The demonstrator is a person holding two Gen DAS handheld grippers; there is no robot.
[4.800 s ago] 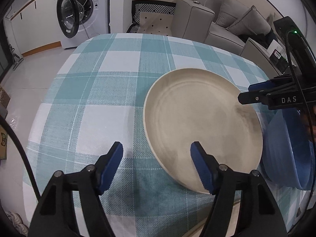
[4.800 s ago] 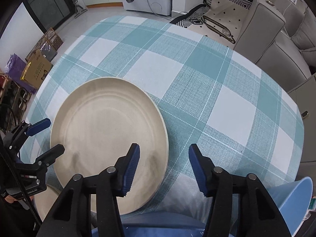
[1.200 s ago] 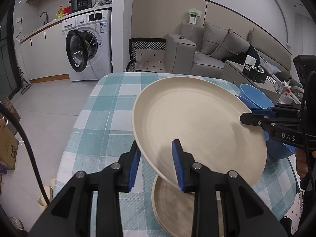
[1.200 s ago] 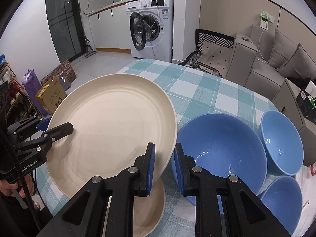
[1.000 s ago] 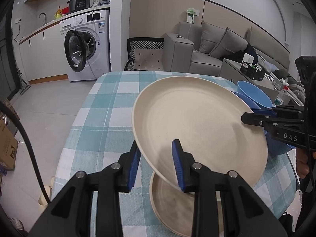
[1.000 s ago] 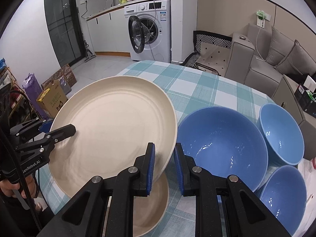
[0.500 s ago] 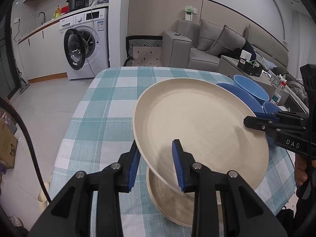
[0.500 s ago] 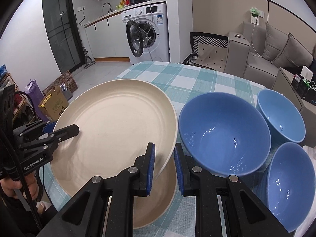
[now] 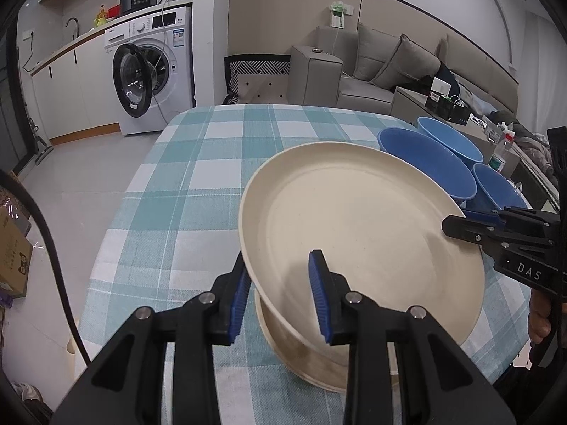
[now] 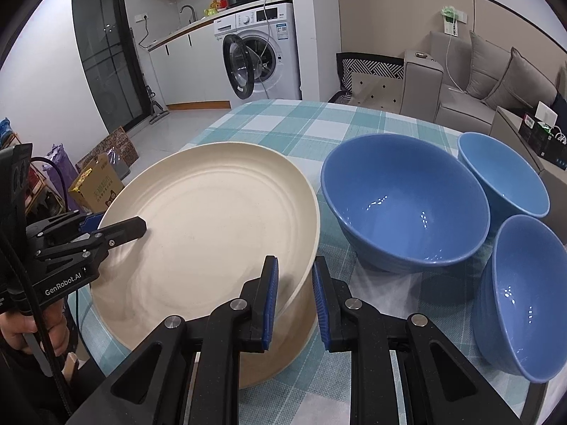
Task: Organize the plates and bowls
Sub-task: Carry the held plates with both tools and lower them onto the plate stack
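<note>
Cream-coloured, the upper plate (image 9: pixel 361 233) is clamped at opposite rims: the left gripper (image 9: pixel 280 294) grasps its near-left rim, and the right gripper (image 10: pixel 294 294) grasps its right rim. The plate hangs tilted just above a lower plate (image 9: pixel 304 357) of the same kind, which lies at the near edge of the desk (image 9: pixel 198 177).

Judged step: stacking the plates, late in the lowering phase. The next move calls for levelling the upper plate, centring it over the lower one, seating it, then releasing both grippers.

The left wrist view shows the gap between the two plates; the right wrist view hides most of the lower plate. The right wrist view shows three blue bowls (image 10: pixel 407 205) standing separately toward the right edge, not yet nested; the left view overlaps them.
</note>
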